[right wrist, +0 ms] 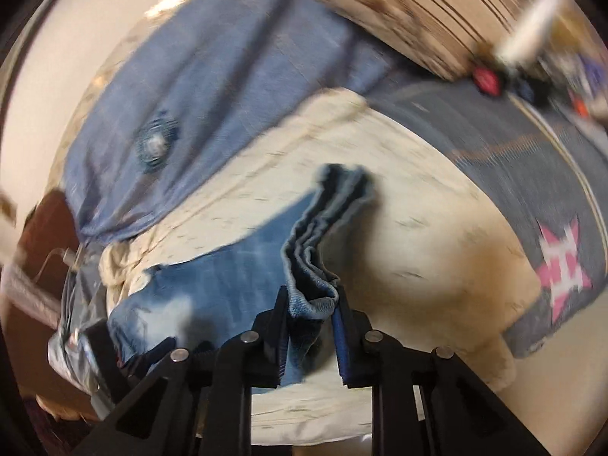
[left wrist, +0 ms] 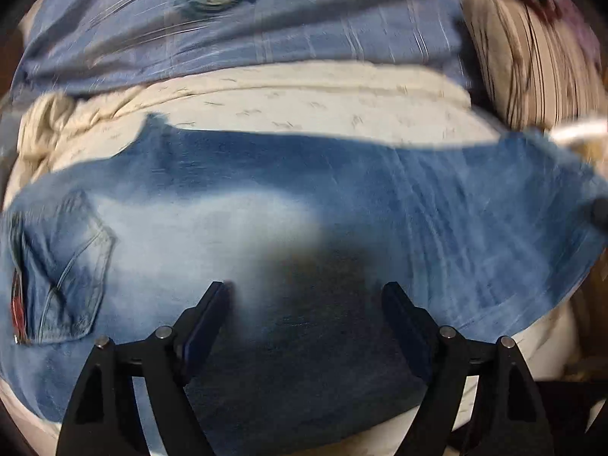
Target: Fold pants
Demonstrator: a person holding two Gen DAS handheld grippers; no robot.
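Note:
Faded blue jeans (left wrist: 266,197) lie flat across a cream bedsheet (left wrist: 304,106), with a back pocket (left wrist: 64,266) at the left. My left gripper (left wrist: 306,288) hovers just over the middle of the denim, its jaws wide apart with only flat cloth beneath them. In the right wrist view, my right gripper (right wrist: 312,296) is shut on the bunched leg ends of the jeans (right wrist: 212,277). The stacked hems (right wrist: 326,209) stick up past the fingertips, lifted off the sheet, and the rest of the jeans trails down to the left.
A blue cloth with a round emblem (left wrist: 247,19) lies behind the jeans. A striped cream cushion (left wrist: 532,76) sits at the back right. A grey quilt with a pink star (right wrist: 562,266) borders the sheet (right wrist: 418,235) on the right. Small blurred items (right wrist: 486,79) lie beyond.

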